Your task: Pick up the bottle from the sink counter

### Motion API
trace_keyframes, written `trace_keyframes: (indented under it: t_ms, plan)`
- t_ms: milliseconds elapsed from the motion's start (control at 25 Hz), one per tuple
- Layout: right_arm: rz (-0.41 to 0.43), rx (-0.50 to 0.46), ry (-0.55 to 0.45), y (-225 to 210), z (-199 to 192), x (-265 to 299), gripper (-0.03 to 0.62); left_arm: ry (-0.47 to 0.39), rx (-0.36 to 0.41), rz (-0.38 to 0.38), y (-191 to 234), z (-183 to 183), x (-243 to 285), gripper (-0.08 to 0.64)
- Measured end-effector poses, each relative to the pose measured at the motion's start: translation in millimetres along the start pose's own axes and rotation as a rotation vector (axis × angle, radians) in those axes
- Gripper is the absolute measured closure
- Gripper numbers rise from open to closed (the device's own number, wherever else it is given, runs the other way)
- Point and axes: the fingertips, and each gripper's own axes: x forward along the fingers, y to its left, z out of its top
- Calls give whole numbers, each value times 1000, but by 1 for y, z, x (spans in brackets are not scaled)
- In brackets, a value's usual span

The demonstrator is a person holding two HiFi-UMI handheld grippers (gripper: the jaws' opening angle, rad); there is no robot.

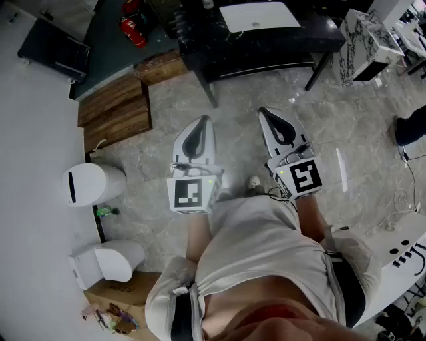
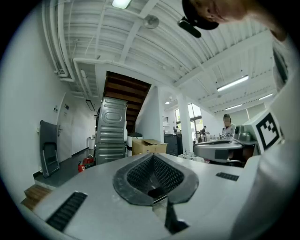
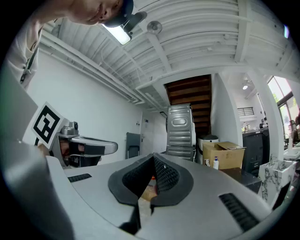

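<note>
Head view, at the outset of the job: a person stands on the grey stone floor [image 1: 166,86] with both pairs of tongs held level. They are well short of the black counter [image 1: 279,43] and its white sink [image 1: 256,16], which lie ahead of the tips and well apart from them. The left tongs [image 1: 202,121] are closed tight, pad against pad, with nothing in them. The right tongs [image 1: 264,110] are drawn together too and carry nothing, with only floor showing through the slit beneath their pads. In the right gripper view, a small white bottle [image 3: 215,162] with a blue top stands upright ahead and to the right of the tips. It appears to stand on the dark counter top, just beside a cardboard box [image 3: 228,153]. Judged from this, nothing of the task is done yet. The walk up to the counter, the opening of one pair of tongs, the grip on the bottle and the lift all remain.
</note>
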Motion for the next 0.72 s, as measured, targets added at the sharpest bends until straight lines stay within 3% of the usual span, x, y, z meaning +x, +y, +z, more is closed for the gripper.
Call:
trace_keyframes:
  t_ms: [240, 720]
  plan:
    - [51, 39, 3, -15, -8, -5, 601, 17, 10, 27, -17, -6, 11, 558]
    - [45, 32, 24, -39, -22, 21, 600, 31, 19, 40, -11, -13, 44, 558]
